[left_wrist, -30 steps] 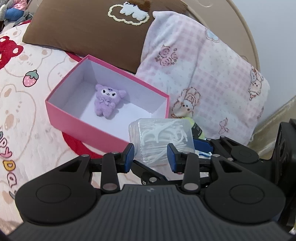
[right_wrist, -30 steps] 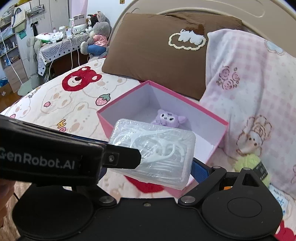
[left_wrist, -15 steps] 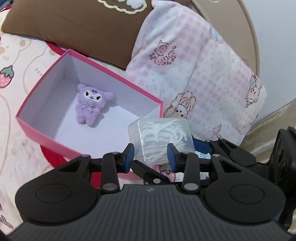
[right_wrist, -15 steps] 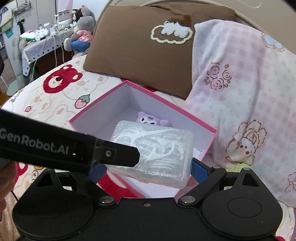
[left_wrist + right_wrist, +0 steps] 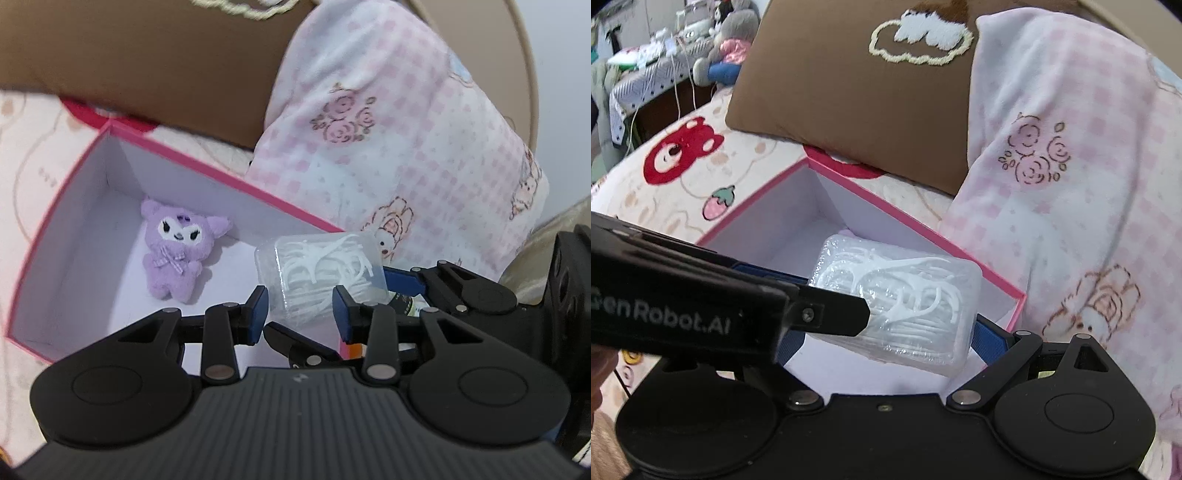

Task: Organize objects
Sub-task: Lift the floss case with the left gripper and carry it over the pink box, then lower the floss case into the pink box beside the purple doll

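Right wrist view first: the right gripper (image 5: 888, 338) has the clear floss-pick case (image 5: 905, 306) clamped across its width, a blue pad pressed to the right-hand side, the other side hidden behind the left tool's black body; the case hangs above the open pink box (image 5: 905, 218), over its near right corner, not yet set down. Over to the left wrist view: the left gripper (image 5: 300, 314) holds its pads at a narrow gap with nothing pinched; the case sits just past its fingertips, and whether one tip brushes the plastic I can't quite tell through the blur. Down on the box floor lies the purple plush (image 5: 177, 254), off to the left, so the right half looks free. As for handling, I'd judge that case light, stiff and thin-walled, wrapped in glossy film, so slippery under the pads; a hard squeeze could flex it or pop the lid; the flat opposing sides are the place to grip, held level. Lower it clear of the plush and the pink rim.
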`<move>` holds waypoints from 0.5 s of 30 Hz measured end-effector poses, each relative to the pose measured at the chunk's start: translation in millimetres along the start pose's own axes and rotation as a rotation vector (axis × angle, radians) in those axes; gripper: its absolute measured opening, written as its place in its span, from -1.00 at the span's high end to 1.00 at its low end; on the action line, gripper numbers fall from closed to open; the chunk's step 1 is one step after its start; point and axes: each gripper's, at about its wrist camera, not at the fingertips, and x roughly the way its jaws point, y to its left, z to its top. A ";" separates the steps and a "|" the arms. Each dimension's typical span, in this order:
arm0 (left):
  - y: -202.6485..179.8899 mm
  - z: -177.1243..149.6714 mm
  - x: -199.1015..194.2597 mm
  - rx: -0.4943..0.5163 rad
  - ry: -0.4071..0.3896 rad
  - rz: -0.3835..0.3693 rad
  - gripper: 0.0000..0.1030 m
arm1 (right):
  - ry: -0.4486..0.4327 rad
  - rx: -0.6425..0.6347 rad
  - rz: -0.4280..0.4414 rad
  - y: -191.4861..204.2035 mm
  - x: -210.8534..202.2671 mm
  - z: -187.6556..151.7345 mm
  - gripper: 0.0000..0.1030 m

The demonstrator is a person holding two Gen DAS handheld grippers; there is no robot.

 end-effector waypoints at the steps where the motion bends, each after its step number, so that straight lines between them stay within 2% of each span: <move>1: 3.5 0.2 5.7 -0.002 0.009 -0.005 0.30 | 0.014 -0.005 -0.004 -0.9 5.5 0.1 -0.88; 4: 13.2 -2.3 17.6 -0.007 0.015 -0.015 0.30 | 0.028 -0.030 -0.020 0.8 18.5 -3.2 -0.88; 7: 22.4 -8.6 21.2 0.001 0.013 -0.023 0.29 | 0.004 -0.054 -0.028 4.8 25.6 -10.6 -0.87; 11: 30.2 -12.1 25.0 0.026 0.005 0.003 0.31 | -0.043 -0.065 -0.025 12.8 34.1 -22.4 -0.87; 15: 40.5 -9.2 35.7 0.014 0.006 0.013 0.29 | -0.033 -0.117 -0.047 17.3 49.5 -20.4 -0.87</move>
